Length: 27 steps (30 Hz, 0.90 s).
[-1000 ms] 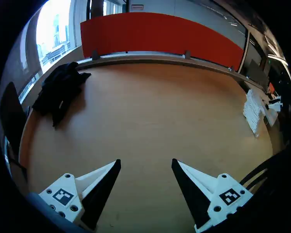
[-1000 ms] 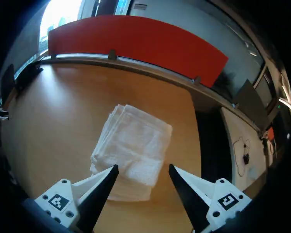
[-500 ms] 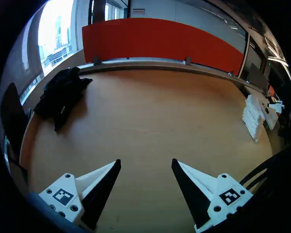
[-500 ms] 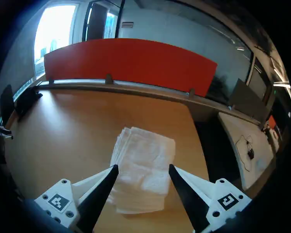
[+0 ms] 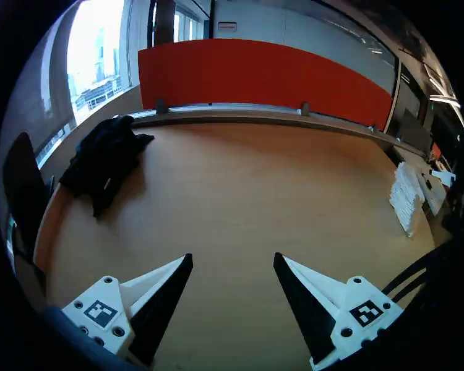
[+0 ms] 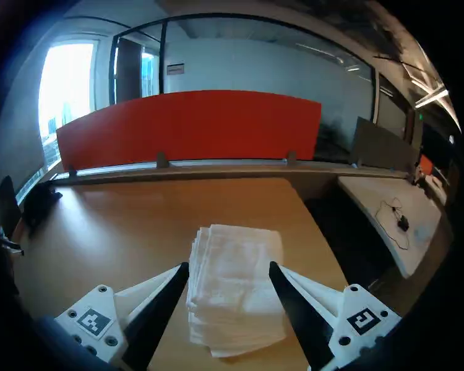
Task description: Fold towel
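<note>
The right gripper (image 6: pixel 227 266) stands wide open, its two fingers spread well apart and closed on nothing. Seen between them, just ahead and below, lies the towel (image 6: pixel 238 303). It is white and already folded into a thick, roughly square pad. Its stacked layers show as fine lines along the left edge and the near edge, and its top is flat with a soft, nubbly weave. Whether either finger touches the cloth cannot be told. The towel rests on the wooden table (image 6: pixel 127 222), near the table's right-hand edge as this gripper looks. Beyond it a red divider (image 6: pixel 189 127) runs along the table's far side. Off to the right of the fingers is a second desk (image 6: pixel 371 198) with a thin cable (image 6: pixel 396 217) on it.

The left gripper (image 5: pixel 232 266) is also fully spread and holds nothing, with bare tabletop between and ahead of its fingers. Far to its left, near the far corner, a black garment (image 5: pixel 102 161) lies crumpled. Far to its right, at the table's edge, the towel appears edge-on as a white layered stack. A bright window (image 5: pixel 90 62) is up to the left.
</note>
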Each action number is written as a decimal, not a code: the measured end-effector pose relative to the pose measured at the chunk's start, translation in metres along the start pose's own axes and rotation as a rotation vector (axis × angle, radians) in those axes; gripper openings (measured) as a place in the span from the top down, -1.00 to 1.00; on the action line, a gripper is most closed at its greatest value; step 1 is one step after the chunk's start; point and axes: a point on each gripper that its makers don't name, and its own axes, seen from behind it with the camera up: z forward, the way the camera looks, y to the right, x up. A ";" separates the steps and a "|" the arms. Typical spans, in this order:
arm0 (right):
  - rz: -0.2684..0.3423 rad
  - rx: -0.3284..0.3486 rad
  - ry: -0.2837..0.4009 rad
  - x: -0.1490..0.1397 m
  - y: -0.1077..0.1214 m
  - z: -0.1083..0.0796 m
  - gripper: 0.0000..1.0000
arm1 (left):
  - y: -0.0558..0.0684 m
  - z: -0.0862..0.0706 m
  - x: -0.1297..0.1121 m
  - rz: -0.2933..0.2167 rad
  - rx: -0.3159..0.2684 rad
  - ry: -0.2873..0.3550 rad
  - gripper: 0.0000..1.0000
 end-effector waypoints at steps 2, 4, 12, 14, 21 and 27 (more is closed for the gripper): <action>0.006 0.000 0.008 0.000 -0.002 0.000 -1.00 | -0.001 0.001 0.003 0.001 0.004 0.008 -0.95; 0.006 0.003 0.020 0.002 -0.006 0.000 -1.00 | -0.003 0.001 0.007 0.001 0.008 0.019 -0.95; -0.002 0.017 0.098 0.022 -0.022 -0.004 -1.00 | -0.015 0.000 0.036 -0.014 0.037 0.098 -0.94; -0.001 0.021 0.122 0.028 -0.026 -0.006 -1.00 | -0.020 0.000 0.046 -0.020 0.047 0.124 -0.95; 0.016 0.040 0.211 0.052 -0.040 -0.014 -1.00 | -0.028 -0.003 0.081 -0.033 0.064 0.211 -0.94; 0.019 0.035 0.275 0.067 -0.048 -0.020 -1.00 | -0.033 -0.011 0.109 -0.030 0.074 0.296 -0.94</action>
